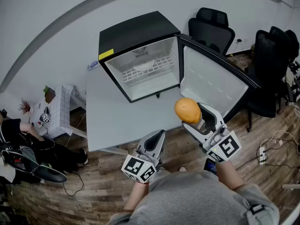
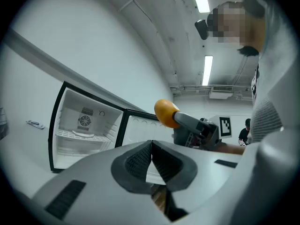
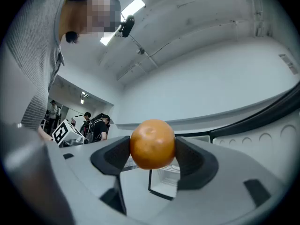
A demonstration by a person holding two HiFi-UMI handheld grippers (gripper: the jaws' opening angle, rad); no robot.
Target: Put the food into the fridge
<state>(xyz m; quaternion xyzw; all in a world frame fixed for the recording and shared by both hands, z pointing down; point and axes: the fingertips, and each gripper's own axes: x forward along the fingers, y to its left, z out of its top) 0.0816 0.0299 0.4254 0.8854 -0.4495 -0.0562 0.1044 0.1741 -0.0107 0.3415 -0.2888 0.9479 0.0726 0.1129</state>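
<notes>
An orange (image 1: 188, 110) is clamped between the jaws of my right gripper (image 1: 193, 116), held in the air in front of the fridge's open door (image 1: 213, 81). In the right gripper view the orange (image 3: 152, 143) fills the gap between both pads. The small black fridge (image 1: 138, 55) lies on the white table (image 1: 108, 121) with its white inside and wire shelf (image 1: 149, 67) showing and nothing on the shelf. My left gripper (image 1: 157, 136) hovers near the table's front edge, its jaws shut together with nothing between them (image 2: 151, 150).
Black office chairs (image 1: 213, 27) stand behind and right of the fridge door. A small white side table (image 1: 58, 109) with a plant is at the left, beside a seated person (image 1: 28, 144). Cables and a power strip (image 1: 261, 154) lie on the wooden floor at right.
</notes>
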